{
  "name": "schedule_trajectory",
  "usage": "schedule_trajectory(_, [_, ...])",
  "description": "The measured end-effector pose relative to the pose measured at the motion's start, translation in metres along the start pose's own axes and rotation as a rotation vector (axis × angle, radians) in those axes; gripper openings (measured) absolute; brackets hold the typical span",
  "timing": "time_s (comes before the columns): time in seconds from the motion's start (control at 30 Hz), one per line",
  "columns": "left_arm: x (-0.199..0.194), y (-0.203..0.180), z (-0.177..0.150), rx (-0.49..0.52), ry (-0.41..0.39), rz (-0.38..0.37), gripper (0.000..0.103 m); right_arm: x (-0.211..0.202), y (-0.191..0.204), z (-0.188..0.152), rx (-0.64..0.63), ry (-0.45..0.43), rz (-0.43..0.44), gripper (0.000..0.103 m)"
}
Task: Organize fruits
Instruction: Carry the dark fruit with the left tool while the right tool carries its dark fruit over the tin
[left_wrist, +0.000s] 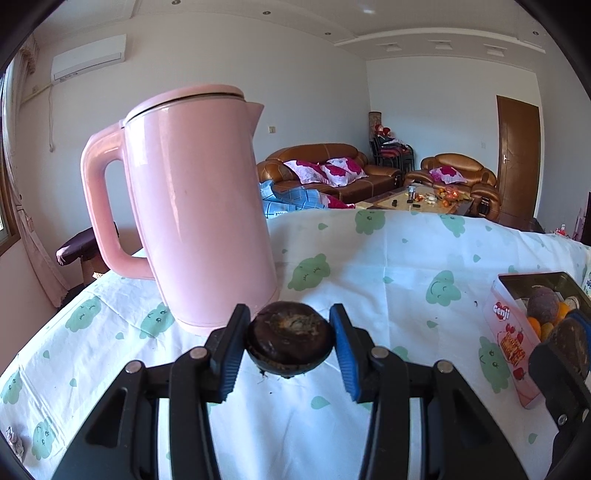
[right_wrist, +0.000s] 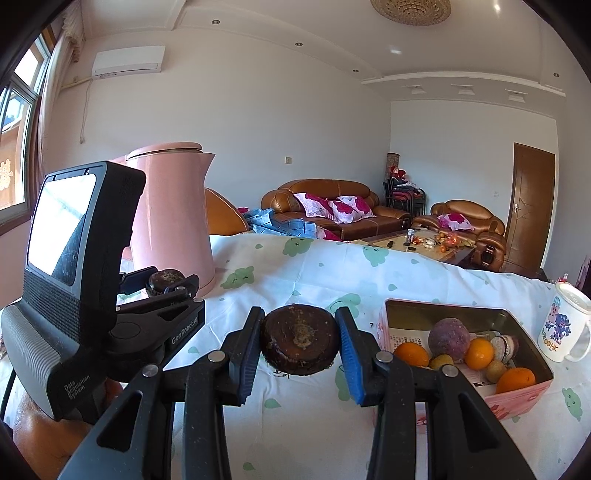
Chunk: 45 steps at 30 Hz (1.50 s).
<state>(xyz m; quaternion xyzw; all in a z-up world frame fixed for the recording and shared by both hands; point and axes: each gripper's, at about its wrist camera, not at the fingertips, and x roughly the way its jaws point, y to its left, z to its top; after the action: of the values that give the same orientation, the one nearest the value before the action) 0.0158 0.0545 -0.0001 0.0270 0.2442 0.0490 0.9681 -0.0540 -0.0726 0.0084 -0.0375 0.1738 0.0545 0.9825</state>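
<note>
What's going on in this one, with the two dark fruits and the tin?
A person holds a gripper in each hand over a table covered with a printed cloth. The left gripper is clamped on a dark, flat round fruit, close to a pink kettle. The right gripper grips a similar dark fruit. To the right sits an open tin already holding oranges, a purple fruit and small green ones. Neither dark fruit is in the tin yet.
</note>
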Motion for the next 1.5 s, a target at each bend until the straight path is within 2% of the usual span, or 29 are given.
schedule_trajectory(0.33, [-0.013, -0.011, -0.007, 0.003, 0.009, -0.011, 0.046, -0.015, -0.014, -0.006, -0.006, -0.001, -0.001, 0.042])
schedule_trajectory(0.67, [-0.021, -0.029, -0.012, -0.006, 0.041, -0.074, 0.046, -0.027, -0.032, -0.01, -0.011, -0.003, -0.013, 0.042])
schedule_trajectory(1.5, [-0.04, -0.087, -0.015, 0.056, 0.036, -0.144, 0.046, -0.048, -0.08, -0.018, -0.021, -0.019, -0.081, 0.042])
